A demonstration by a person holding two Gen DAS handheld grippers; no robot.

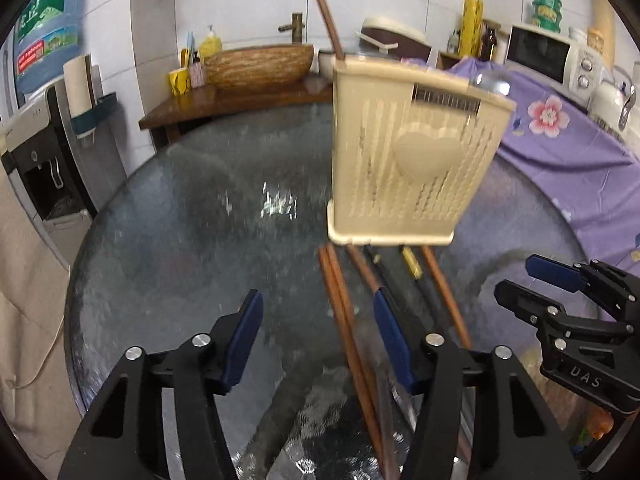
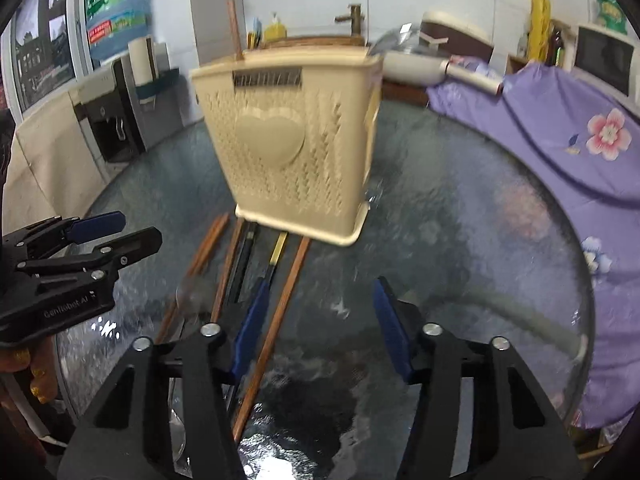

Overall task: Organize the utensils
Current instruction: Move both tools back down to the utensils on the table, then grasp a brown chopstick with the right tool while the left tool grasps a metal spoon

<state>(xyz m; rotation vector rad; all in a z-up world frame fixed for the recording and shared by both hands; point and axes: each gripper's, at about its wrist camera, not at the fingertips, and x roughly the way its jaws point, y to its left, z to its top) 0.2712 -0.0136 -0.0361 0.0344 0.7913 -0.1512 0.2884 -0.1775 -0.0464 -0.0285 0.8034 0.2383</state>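
Note:
A beige slotted utensil holder [image 1: 412,152] [image 2: 296,140] with a heart on its front stands on the round glass table [image 1: 180,240]. One brown chopstick [image 1: 326,20] [image 2: 235,28] stands upright in it. Several chopsticks lie in front of it, brown ones [image 1: 340,304] [image 2: 280,304] and black ones with a gold band [image 1: 412,266] [image 2: 278,248]. My left gripper [image 1: 318,300] [image 2: 140,227] hangs open over the brown pair, its pads off them. My right gripper [image 2: 320,286] [image 1: 516,276] is open too, with one brown chopstick just inside its left finger [image 2: 252,320]. A blurred metal utensil [image 2: 178,432] lies nearest me.
A purple flowered cloth [image 1: 560,140] [image 2: 560,128] covers the surface to the right of the table. Behind it stand a microwave [image 1: 548,56] and a rice cooker [image 1: 396,36]. A wooden basin [image 1: 260,66] sits at the back, a water dispenser [image 1: 44,152] at the left.

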